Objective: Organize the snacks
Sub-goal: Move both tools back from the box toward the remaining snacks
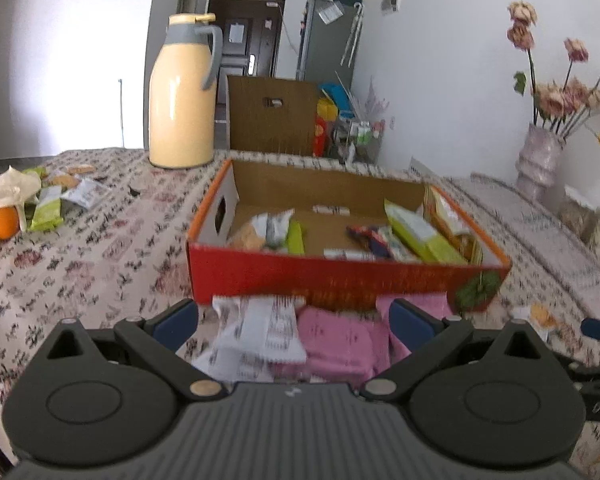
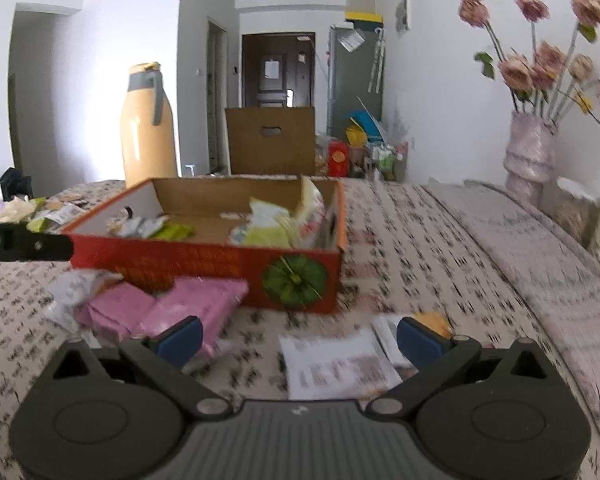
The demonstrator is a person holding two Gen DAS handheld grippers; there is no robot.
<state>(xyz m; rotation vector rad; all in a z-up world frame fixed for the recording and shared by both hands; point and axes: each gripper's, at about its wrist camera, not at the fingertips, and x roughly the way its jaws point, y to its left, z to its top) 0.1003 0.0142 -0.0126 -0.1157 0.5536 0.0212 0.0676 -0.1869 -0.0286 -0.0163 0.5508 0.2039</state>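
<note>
A red cardboard box [image 1: 340, 276] [image 2: 204, 264] sits on the patterned tablecloth and holds several snack packets. In front of it lie a white packet [image 1: 260, 336] and pink packets [image 1: 336, 344] [image 2: 172, 308]. My left gripper [image 1: 294, 326] is open just above them, its blue pads on either side of the pile. My right gripper [image 2: 300, 340] is open too, over a white printed packet [image 2: 336, 364] lying flat on the cloth, with an orange-and-white packet [image 2: 432, 324] just behind its right pad. The left gripper's arm [image 2: 24, 246] shows at the left edge of the right wrist view.
A cream thermos jug [image 1: 182, 96] stands behind the box. More snack packets [image 1: 60, 200] and oranges [image 1: 0, 222] lie at the far left of the table. A vase of dried roses [image 2: 528, 152] stands at the right by the wall. A brown carton [image 2: 270, 140] is beyond the table.
</note>
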